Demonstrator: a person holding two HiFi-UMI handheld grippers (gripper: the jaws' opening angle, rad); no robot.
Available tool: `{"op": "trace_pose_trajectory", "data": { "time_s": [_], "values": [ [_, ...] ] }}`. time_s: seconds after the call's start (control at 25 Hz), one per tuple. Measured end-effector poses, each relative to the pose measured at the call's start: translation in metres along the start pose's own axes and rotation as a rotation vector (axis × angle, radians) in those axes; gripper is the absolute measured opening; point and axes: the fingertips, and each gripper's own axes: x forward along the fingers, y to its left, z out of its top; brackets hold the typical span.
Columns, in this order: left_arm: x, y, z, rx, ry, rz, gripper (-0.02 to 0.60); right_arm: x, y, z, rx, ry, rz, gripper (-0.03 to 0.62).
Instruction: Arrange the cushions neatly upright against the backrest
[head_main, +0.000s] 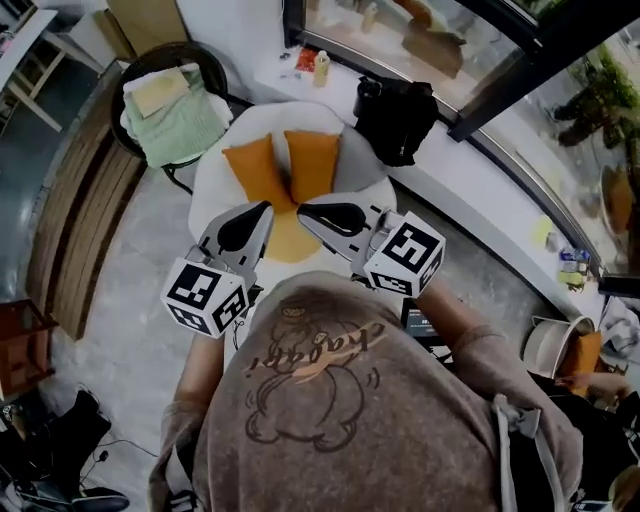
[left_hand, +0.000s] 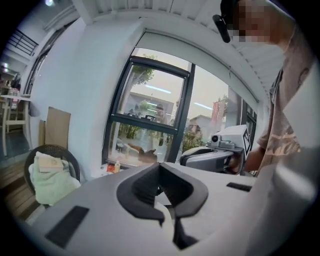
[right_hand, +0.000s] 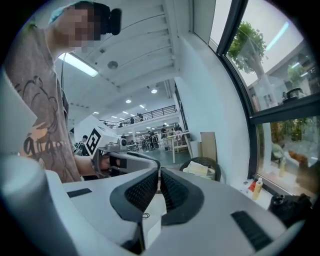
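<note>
Nearest, both tools are held up level in front of the person's chest. The left tool (head_main: 255, 218) is seen with its jaws pressed together on nothing. The right tool (head_main: 318, 214) is likewise closed, and nothing is caught between its pads. The two tips are pointed towards each other and out to the far side.

Just beyond and below them, a paler orange cushion (head_main: 286, 243) is glimpsed lying flat on the seat of the white armchair (head_main: 212, 180), in the gap between the tools; its full outline is hidden.

Farther on, the left orange cushion (head_main: 260, 172) and the right orange cushion (head_main: 314, 162) are propped against the backrest. They touch at their lower corners and are splayed apart at the top, with long edges running up the backrest. The left one is tilted outwards; the right one is closer to upright.

The coming move is judged to turn on this: the cushions lie straight ahead and lower, the tilted one on the left tool's side. The flat one is about equally near both tools.

Beyond the chair, a black bag (head_main: 397, 118) is set on the window ledge.
</note>
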Motion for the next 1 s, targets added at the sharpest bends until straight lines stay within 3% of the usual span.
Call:
{"op": "trace_pose_trajectory", "data": {
  "time_s": [0.24,1.0],
  "values": [
    [0.008,-0.006,0.014,0.068,-0.026,-0.041,0.005,-0.008,-0.010,0.007,-0.025,-0.020,-0.012,0.031],
    [0.017,-0.020,-0.006,0.041,0.005,-0.073,0.005,-0.016,-0.004,0.000,-0.051,0.012,0.043,0.031]
  ]
}}
